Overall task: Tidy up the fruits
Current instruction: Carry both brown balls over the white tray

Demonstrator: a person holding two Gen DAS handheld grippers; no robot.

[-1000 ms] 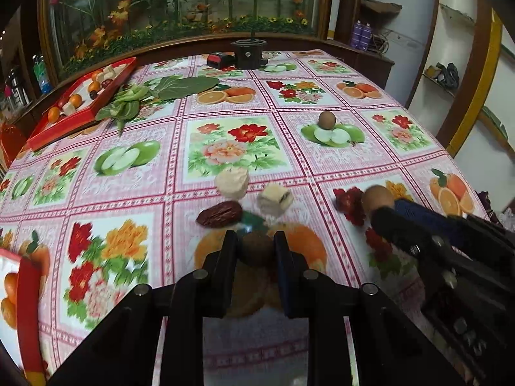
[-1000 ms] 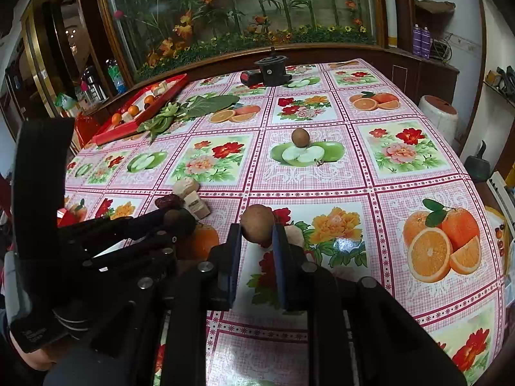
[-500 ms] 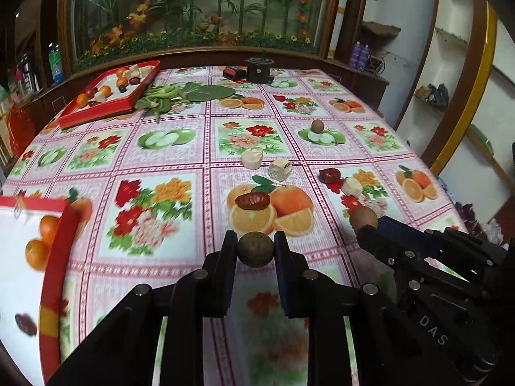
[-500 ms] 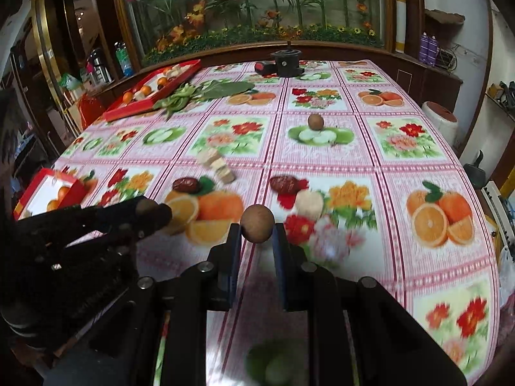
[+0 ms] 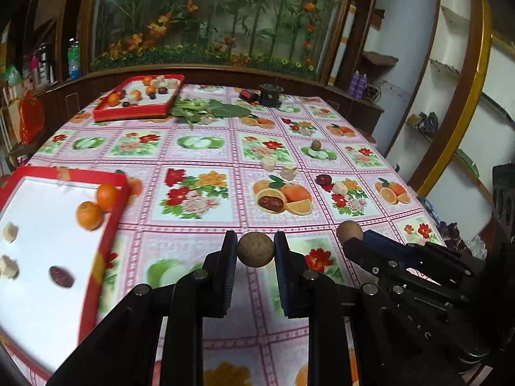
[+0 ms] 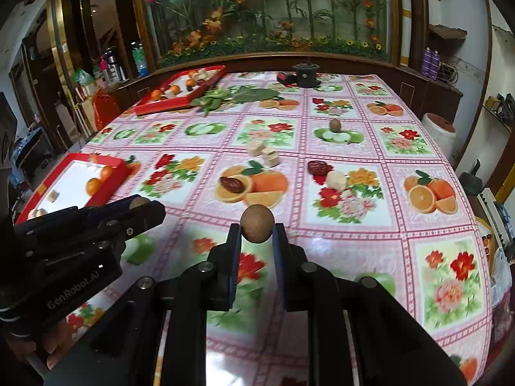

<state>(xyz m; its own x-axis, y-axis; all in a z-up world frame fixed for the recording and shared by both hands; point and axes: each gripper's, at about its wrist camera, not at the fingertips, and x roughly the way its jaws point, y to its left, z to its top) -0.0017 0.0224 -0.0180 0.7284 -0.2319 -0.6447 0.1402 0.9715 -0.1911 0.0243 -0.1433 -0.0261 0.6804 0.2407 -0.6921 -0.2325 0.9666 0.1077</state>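
Note:
My left gripper point(image 5: 255, 252) is shut on a round brown fruit point(image 5: 255, 250), held above the table. My right gripper point(image 6: 257, 228) is shut on a second round brown fruit point(image 6: 257, 223); it also shows at the right of the left wrist view point(image 5: 349, 232). A red tray with a white bottom point(image 5: 48, 241) lies near left, holding two oranges point(image 5: 96, 206), a date and pale pieces. On the cloth lie two dates point(image 6: 232, 184), pale cubes point(image 6: 264, 152) and another brown fruit point(image 6: 334, 125).
A second red tray point(image 6: 180, 88) with fruit stands at the far left, with green leaves point(image 6: 244, 95) beside it. A black stand point(image 6: 305, 74) is at the far edge. The flowered tablecloth point(image 6: 434, 273) covers the table. A white bin point(image 6: 439, 132) stands beyond the right edge.
Both grippers have pulled back and risen from the loose fruit, each still holding its brown fruit. The near red tray has come further into the left wrist view.

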